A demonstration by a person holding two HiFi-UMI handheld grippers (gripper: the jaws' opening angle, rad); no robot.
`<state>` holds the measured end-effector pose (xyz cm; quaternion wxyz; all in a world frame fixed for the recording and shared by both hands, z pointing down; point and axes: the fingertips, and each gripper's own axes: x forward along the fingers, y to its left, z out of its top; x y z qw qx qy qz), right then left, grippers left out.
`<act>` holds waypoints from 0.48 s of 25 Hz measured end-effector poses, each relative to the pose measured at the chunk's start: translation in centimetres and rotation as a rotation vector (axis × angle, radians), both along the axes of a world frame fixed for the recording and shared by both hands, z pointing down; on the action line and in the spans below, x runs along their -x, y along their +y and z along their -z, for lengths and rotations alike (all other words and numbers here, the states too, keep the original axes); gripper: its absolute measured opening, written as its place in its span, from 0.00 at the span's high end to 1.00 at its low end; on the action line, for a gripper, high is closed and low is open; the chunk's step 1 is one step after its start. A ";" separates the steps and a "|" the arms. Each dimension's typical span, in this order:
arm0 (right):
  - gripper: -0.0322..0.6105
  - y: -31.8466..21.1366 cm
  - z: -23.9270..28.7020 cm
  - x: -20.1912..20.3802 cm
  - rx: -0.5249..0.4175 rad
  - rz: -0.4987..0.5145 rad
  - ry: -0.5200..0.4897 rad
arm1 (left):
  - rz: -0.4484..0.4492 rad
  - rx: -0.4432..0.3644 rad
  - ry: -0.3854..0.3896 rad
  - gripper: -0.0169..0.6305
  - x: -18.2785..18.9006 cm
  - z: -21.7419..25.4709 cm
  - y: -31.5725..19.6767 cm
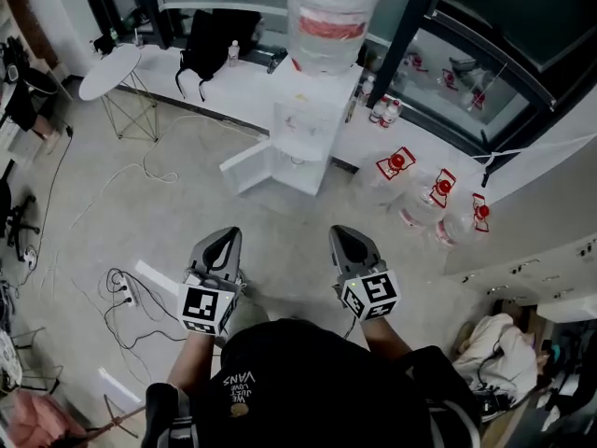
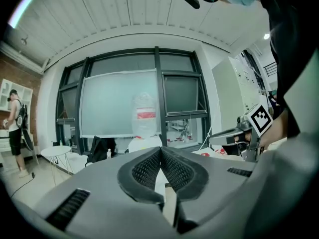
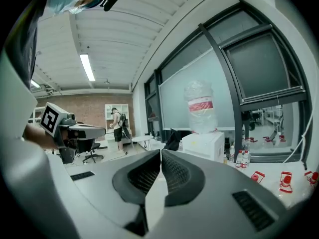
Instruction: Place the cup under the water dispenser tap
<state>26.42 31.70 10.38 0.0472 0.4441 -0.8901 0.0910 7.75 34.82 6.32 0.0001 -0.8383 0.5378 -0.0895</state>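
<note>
From my end, the left gripper point(image 1: 224, 238) and right gripper point(image 1: 348, 235) read mid-grey. Their fingers point(image 2: 149, 169) are lined with black pads in a fine ribbed grid, and each gripper carries a cube point(image 1: 207, 307) of black-and-white squares. The water dispenser point(image 1: 300, 138) is white, and its bottle point(image 1: 328, 12) is clear with a red band. The spare bottles point(image 1: 438, 199) beside it are clear with red-and-white labels. I see a pale grey floor point(image 1: 187, 203), a white round table point(image 1: 110, 71), a black bag point(image 1: 211, 43), black window frames point(image 3: 234, 73) and a red-brown brick wall point(image 3: 79, 111).
</note>
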 end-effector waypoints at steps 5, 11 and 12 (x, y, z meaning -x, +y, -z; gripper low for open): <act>0.88 -1.6 -0.5 1.1 -0.012 -0.007 -0.001 | 0.014 0.020 0.051 0.95 1.3 -1.1 -1.5; 0.88 -6.3 -1.1 4.8 0.018 -0.045 0.003 | 0.007 0.043 0.173 0.95 5.5 -1.9 -6.9; 0.88 -7.2 -1.1 5.5 0.023 -0.053 0.005 | 0.000 0.049 0.183 0.94 6.3 -2.0 -8.1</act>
